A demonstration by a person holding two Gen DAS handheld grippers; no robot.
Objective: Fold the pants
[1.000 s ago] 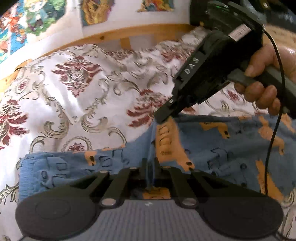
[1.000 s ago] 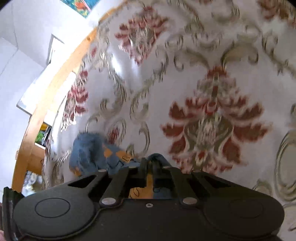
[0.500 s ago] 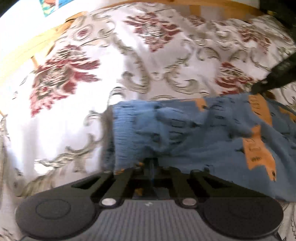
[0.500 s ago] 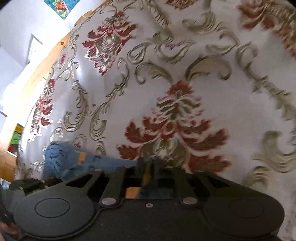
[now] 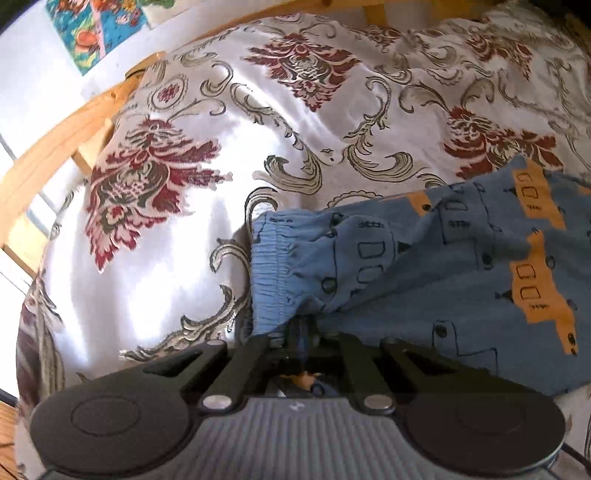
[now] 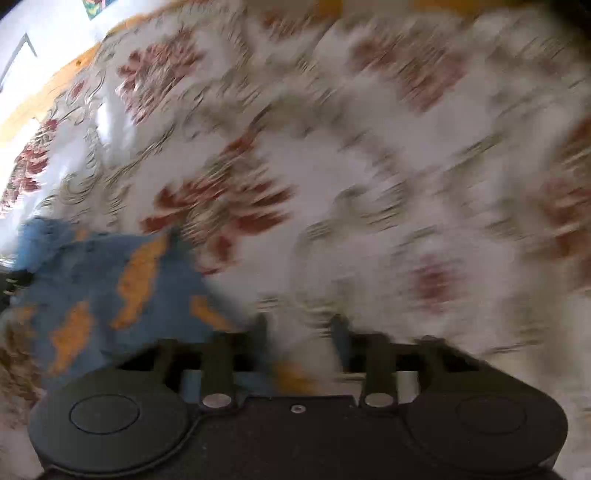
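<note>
Pants [image 5: 424, 273], left claw [image 5: 303, 334] pinching waistband, right claw [image 6: 300, 328] parted

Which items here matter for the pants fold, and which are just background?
Job:
- blue pants with orange patches, lying on the bed
- left gripper, shut on the pants near the elastic waistband
- right gripper, jaws apart, view blurred

Background:
- floral bedspread
- wooden bed frame
- colourful wall picture

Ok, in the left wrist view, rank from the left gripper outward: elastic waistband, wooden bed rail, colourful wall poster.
1. Blue gathered elastic waistband of the pants, just ahead of the left gripper.
2. Light wooden bed rail, far left.
3. Colourful wall poster, top left.
</note>
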